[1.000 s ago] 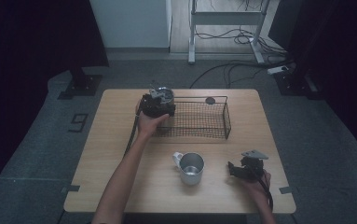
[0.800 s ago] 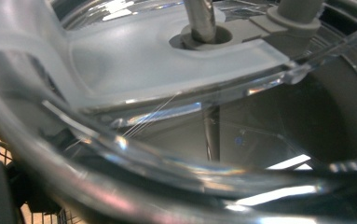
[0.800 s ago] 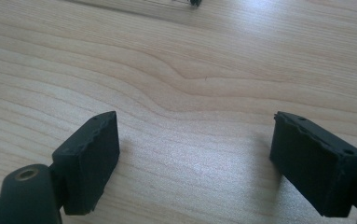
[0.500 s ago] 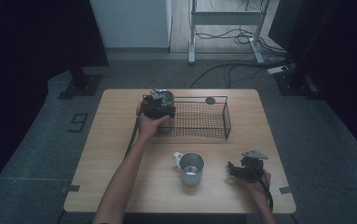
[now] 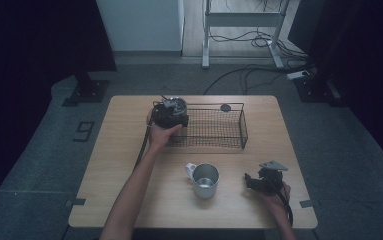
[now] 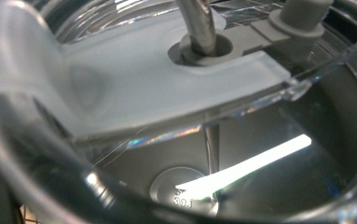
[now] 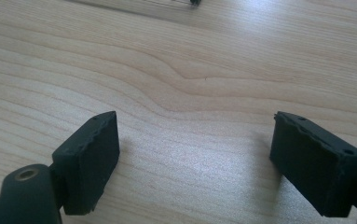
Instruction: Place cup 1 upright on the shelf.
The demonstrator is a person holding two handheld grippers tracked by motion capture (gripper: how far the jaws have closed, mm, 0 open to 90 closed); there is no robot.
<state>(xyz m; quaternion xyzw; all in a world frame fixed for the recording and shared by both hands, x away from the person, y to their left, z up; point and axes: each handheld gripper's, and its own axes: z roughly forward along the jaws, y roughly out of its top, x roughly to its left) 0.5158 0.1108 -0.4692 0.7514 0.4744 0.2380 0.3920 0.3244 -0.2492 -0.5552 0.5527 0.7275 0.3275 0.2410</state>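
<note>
- Left claw (image 5: 171, 112) is at the lidded steel cup (image 6: 260, 154) in the basket (image 5: 242, 131); grip can't be told.
- Cup looks rigid, slick; take its rim.
- Right claw (image 7: 195, 163) rests released on the surface (image 7: 190, 70).

1. The wooden table (image 5: 129, 165) is viewed from high above its near edge, facing forward and down.
2. A lidded clear cup (image 6: 167, 93) is seen at very close range.
3. The table's bare top (image 7: 204, 60) is seen closely.
</note>
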